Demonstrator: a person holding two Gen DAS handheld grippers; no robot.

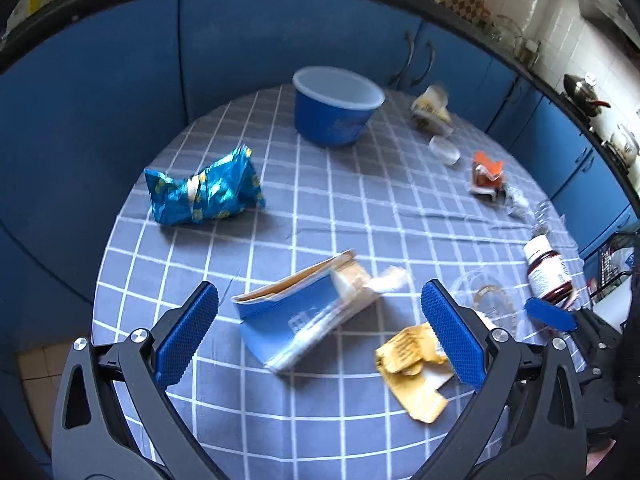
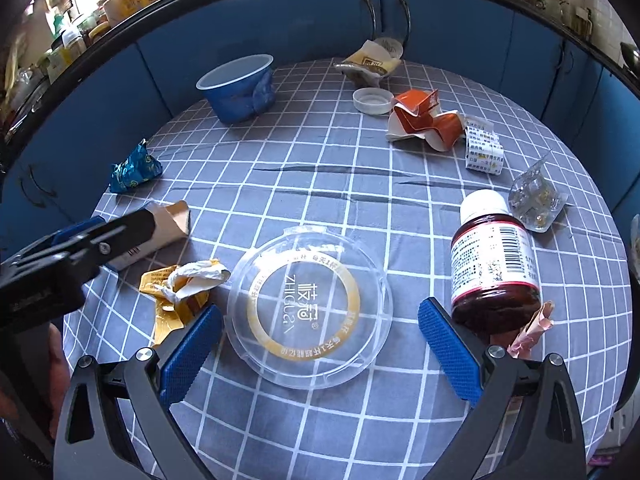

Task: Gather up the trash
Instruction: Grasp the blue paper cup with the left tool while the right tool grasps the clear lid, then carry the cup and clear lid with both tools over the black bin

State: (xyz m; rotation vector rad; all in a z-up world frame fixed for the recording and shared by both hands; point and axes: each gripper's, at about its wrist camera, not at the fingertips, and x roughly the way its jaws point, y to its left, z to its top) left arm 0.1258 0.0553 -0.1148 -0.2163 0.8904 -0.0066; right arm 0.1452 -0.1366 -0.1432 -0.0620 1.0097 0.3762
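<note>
Trash lies on a round table with a grey checked cloth [image 1: 320, 208]. My left gripper [image 1: 320, 332] is open, its jaws either side of a flattened blue and white carton [image 1: 304, 320]. A yellow wrapper [image 1: 412, 368] lies by its right finger. A crumpled blue foil bag [image 1: 204, 192] lies far left. My right gripper [image 2: 320, 352] is open around a clear round plastic lid [image 2: 308, 304]. A dark pill bottle [image 2: 492, 264] lies just beyond its right finger. The blue tub [image 2: 240, 88] stands at the far side, also in the left wrist view [image 1: 336, 104].
An orange wrapper [image 2: 424, 120], a white cap [image 2: 372, 100], a printed leaflet [image 2: 484, 148], a clear blister pack [image 2: 536, 196] and a cream packet [image 2: 372, 62] lie on the far right. Blue cabinets [image 2: 320, 20] ring the table. My left gripper [image 2: 60, 256] shows at the right view's left edge.
</note>
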